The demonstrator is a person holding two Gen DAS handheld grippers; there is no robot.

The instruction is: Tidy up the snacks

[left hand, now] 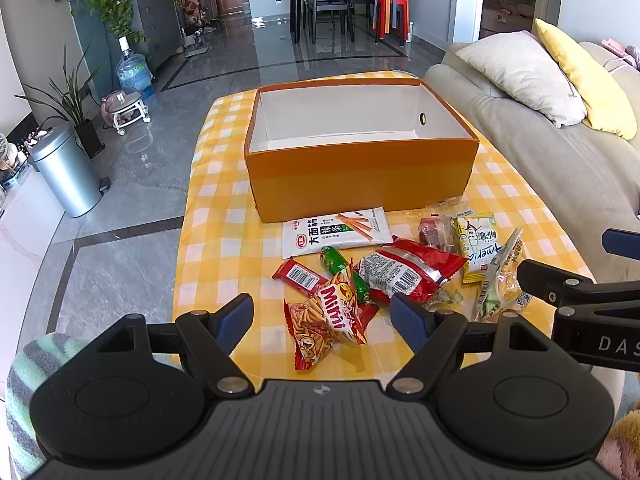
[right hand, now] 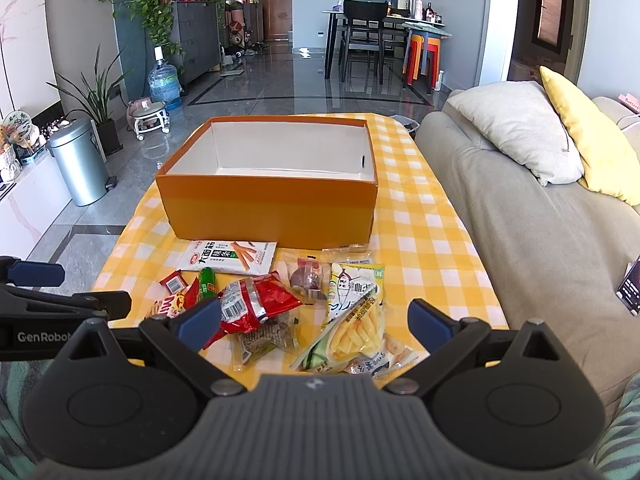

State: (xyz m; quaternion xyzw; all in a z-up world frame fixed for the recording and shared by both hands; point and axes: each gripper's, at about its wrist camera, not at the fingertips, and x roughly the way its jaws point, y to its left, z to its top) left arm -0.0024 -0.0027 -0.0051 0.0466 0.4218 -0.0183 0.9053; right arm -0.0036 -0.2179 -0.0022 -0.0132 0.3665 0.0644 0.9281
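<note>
An empty orange box (left hand: 360,176) (right hand: 272,210) with a white inside stands on the yellow checked tablecloth (left hand: 224,240) (right hand: 416,240). In front of it lies a pile of snack packets: a white spicy-strip packet (left hand: 336,232) (right hand: 230,258), a red foil bag (left hand: 404,272) (right hand: 256,300), a Mimi stick-snack bag (left hand: 332,320), a green sausage (left hand: 344,272) and a clear bag of yellow strips (right hand: 356,332) (left hand: 500,280). My left gripper (left hand: 324,318) is open just above the Mimi bag. My right gripper (right hand: 316,322) is open over the yellow-strip bag and holds nothing.
A beige sofa (right hand: 540,220) with a grey and a yellow cushion runs along the table's right side. On the floor to the left stand a silver bin (left hand: 66,168), a water jug (left hand: 134,70) and potted plants. A phone (right hand: 630,286) lies on the sofa.
</note>
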